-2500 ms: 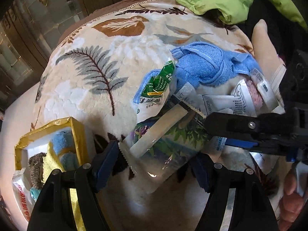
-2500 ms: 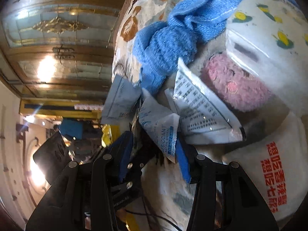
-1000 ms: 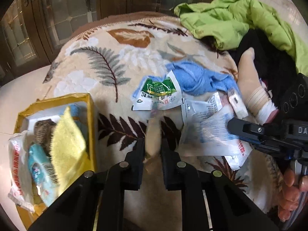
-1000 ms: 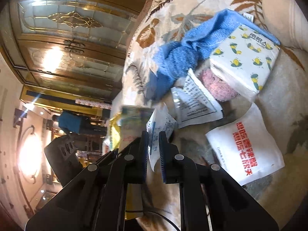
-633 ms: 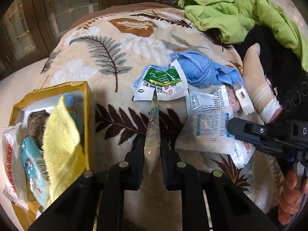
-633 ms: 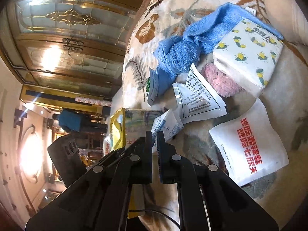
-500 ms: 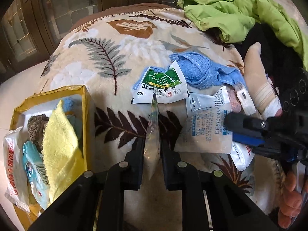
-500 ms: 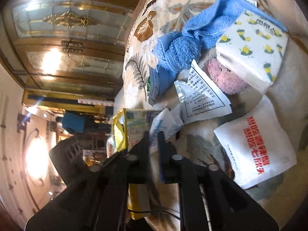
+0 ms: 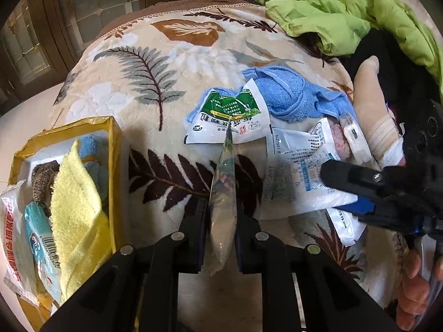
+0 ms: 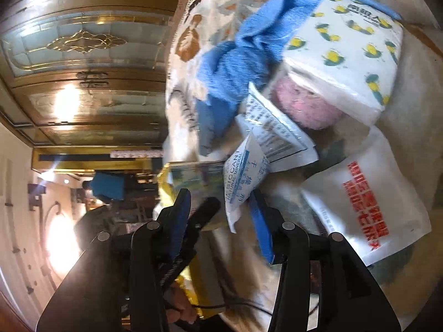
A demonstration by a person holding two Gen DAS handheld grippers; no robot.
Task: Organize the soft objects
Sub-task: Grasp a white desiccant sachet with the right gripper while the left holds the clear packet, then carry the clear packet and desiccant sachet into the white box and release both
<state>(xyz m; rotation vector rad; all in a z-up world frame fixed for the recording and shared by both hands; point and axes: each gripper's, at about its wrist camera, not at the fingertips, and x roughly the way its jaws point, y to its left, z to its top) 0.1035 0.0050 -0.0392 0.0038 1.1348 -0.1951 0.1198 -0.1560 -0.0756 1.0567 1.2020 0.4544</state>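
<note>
My left gripper [image 9: 220,215] is shut on a clear pouch [image 9: 223,182], seen edge-on above the leaf-print blanket [image 9: 144,63]. To its left stands a yellow box [image 9: 113,144] holding a yellow cloth [image 9: 74,193] and packets. My right gripper [image 10: 221,213] is opening its jaws. A white desiccant packet [image 10: 243,177] hangs loosely between the blue pads [image 10: 260,227], which do not press it. The left wrist view shows that packet [image 9: 299,182] lying on the blanket by the right gripper [image 9: 340,193]. A blue towel [image 9: 288,96] and a green-and-white sachet [image 9: 229,119] lie beyond.
Near the right gripper lie a white bag with red characters [image 10: 368,207], a lemon-print tissue pack [image 10: 346,49], a pink puff [image 10: 304,105] and a printed sachet [image 10: 274,132]. A green jacket [image 9: 346,13] is piled at the far right. A person's hand [image 9: 415,276] holds the right gripper.
The right gripper's jaws, shut on the desiccant packet a second ago, have spread apart and the packet has sagged toward the blanket. The left gripper keeps the clear pouch and has barely moved.
</note>
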